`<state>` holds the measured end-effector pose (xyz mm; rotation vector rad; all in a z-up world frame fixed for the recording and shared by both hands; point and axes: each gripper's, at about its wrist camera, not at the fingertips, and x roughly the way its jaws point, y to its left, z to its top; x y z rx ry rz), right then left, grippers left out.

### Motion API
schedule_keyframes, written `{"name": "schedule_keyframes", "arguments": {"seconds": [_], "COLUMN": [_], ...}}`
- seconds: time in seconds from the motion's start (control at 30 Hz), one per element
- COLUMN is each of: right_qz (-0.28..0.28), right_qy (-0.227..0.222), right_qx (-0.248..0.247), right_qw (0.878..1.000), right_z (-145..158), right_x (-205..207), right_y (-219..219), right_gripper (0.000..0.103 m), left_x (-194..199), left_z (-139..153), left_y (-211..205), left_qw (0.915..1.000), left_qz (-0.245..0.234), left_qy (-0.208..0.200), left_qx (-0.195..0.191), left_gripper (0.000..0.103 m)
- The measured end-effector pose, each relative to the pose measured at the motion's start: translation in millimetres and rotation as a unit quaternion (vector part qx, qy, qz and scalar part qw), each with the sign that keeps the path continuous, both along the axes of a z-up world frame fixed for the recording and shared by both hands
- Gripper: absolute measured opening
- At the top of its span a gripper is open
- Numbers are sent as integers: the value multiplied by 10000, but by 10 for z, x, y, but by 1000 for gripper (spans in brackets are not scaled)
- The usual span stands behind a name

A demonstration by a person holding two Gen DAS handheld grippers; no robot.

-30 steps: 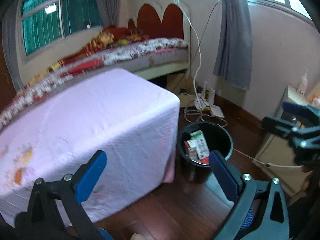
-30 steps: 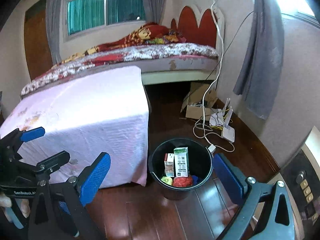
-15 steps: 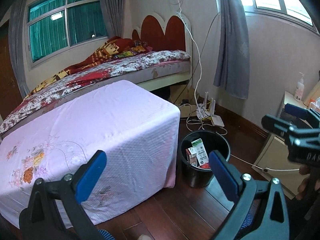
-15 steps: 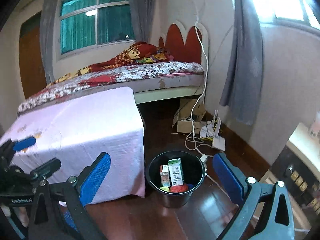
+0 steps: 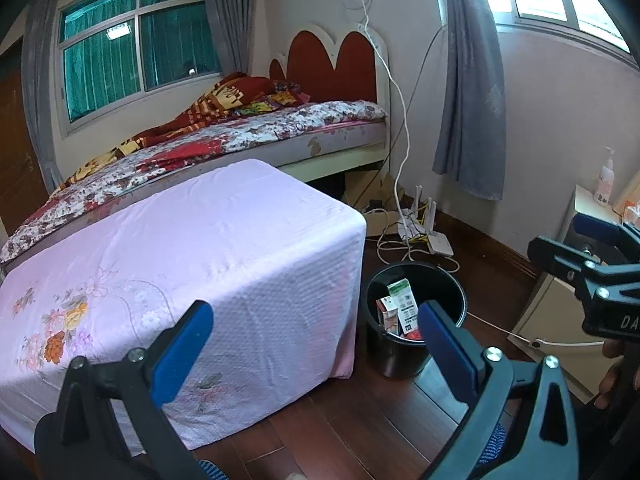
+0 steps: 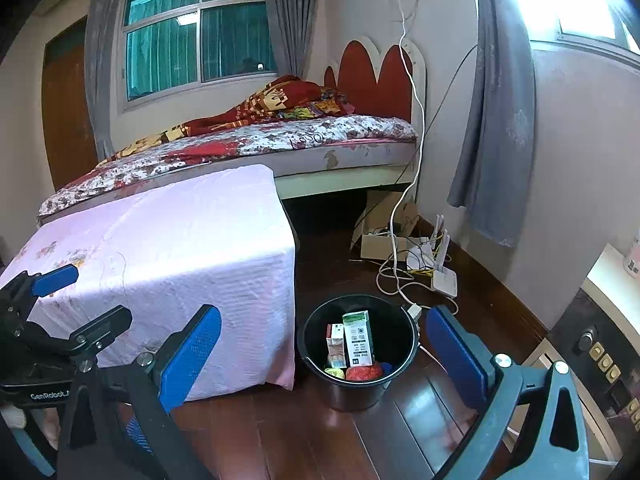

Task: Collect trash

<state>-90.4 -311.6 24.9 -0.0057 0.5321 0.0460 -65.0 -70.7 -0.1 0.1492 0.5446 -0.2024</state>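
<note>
Between right claw [image 6: 322,344] blades: trash bucket [image 6: 316,340].

The bucket [image 6: 358,390] mouth is open above; the draped table [image 6: 180,256] crowds its left.

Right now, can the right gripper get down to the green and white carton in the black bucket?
Probably yes. The right gripper is open and empty, the black bucket has no lid, and the green and white carton stands upright above the other trash with nothing over it.
</note>
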Motion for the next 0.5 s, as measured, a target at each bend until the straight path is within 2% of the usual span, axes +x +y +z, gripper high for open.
{"name": "schedule_keyframes", "arguments": {"seconds": [0.5], "right_qz": [14], "right_qy": [-36], "right_qx": [-22], "right_qw": [10000], "right_z": [-51], "right_x": [-18], "right_y": [15], "right_gripper": [103], "left_x": [-22], "left_z": [-1], "left_y": [-35], "left_qw": [10000], "left_qz": [-5], "left_qy": [-19], "left_qx": [23], "left_gripper": [102]}}
